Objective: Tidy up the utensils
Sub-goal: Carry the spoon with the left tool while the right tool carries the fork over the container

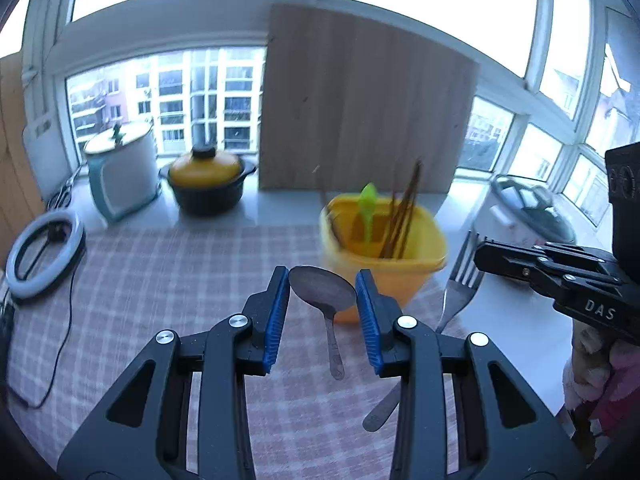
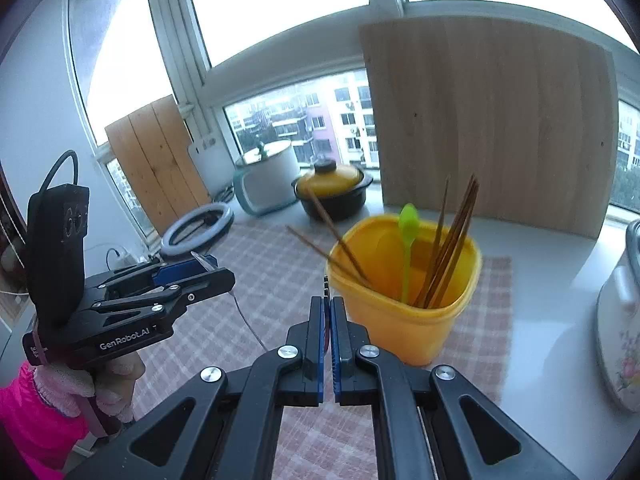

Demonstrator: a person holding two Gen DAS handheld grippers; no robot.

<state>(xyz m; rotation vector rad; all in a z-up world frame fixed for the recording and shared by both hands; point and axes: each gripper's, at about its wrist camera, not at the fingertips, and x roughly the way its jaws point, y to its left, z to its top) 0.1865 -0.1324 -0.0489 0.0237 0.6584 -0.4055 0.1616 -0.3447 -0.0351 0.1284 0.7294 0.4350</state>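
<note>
My left gripper point(image 1: 322, 280) is shut across the bowl of a metal spoon point(image 1: 326, 296), whose handle hangs down toward me. It is held above the checked cloth point(image 1: 160, 280), just in front of the yellow container point(image 1: 400, 276). That container point(image 2: 404, 320) holds several brown chopsticks point(image 2: 452, 248) and a green spoon point(image 2: 408, 240). My right gripper point(image 2: 328, 300) is shut on a fork seen edge-on, its tines point(image 2: 326, 283) poking out past the pads. In the left wrist view the fork point(image 1: 456, 296) hangs from the right gripper point(image 1: 480, 256), beside the container. The left gripper point(image 2: 212, 266) shows at the left of the right wrist view.
A wooden board point(image 1: 360, 108) leans on the window behind the container. A black pot with a yellow lid point(image 1: 206, 188) and a white lidded pot point(image 1: 124, 172) stand on the sill. A ring light point(image 1: 44, 248) with a cable lies left. A white cooker point(image 2: 624, 328) stands right.
</note>
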